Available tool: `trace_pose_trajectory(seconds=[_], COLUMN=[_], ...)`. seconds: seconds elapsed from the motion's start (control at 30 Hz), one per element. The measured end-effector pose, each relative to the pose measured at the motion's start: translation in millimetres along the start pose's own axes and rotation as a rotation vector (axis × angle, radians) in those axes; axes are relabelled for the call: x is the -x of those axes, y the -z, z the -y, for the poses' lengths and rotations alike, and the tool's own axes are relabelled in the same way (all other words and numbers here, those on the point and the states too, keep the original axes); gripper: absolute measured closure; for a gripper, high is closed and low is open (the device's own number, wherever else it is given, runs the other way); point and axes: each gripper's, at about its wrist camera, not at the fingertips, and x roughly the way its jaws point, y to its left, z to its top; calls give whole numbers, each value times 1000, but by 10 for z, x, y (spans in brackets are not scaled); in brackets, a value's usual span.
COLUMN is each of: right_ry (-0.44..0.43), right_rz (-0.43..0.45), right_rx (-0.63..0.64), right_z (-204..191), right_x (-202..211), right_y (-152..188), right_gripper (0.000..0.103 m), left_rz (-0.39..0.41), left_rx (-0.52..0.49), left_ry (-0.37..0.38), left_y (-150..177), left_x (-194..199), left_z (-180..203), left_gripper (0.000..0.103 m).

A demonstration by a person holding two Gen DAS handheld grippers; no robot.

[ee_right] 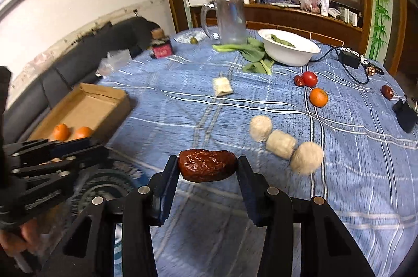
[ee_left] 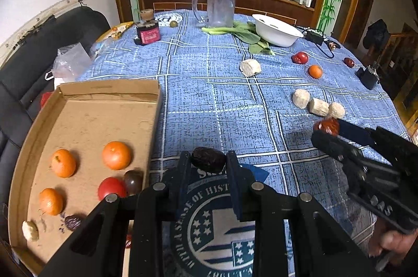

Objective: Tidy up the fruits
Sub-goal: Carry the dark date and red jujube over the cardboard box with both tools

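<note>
My left gripper is shut on a dark brown date, held above the blue cloth just right of the cardboard tray. The tray holds three oranges, a red tomato, a dark fruit, another date and a pale corn piece. My right gripper is shut on a red-brown date above the table; it also shows in the left wrist view. A loose orange, tomato and dates lie at the right.
Pale corn pieces lie in a row on the cloth, one more farther back. A white bowl, greens, a glass mug, a small jar and a black charger with cable stand at the back.
</note>
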Motion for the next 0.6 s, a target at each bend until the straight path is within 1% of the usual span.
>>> trace_pose_trajectory(seconds=[0.3,0.6], right_ry=[-39,-77], right_rz=[34,46], right_rx=[29,76], right_z=[-431,-823], right_x=[256,308], right_y=[108,78], right_gripper=[54,54], left_rz=[56,87], left_rx=[3,31], left_ry=[-30,-67], left_y=[107,174], left_x=[332,554], left_z=[-127,-408], left_gripper=[76,76])
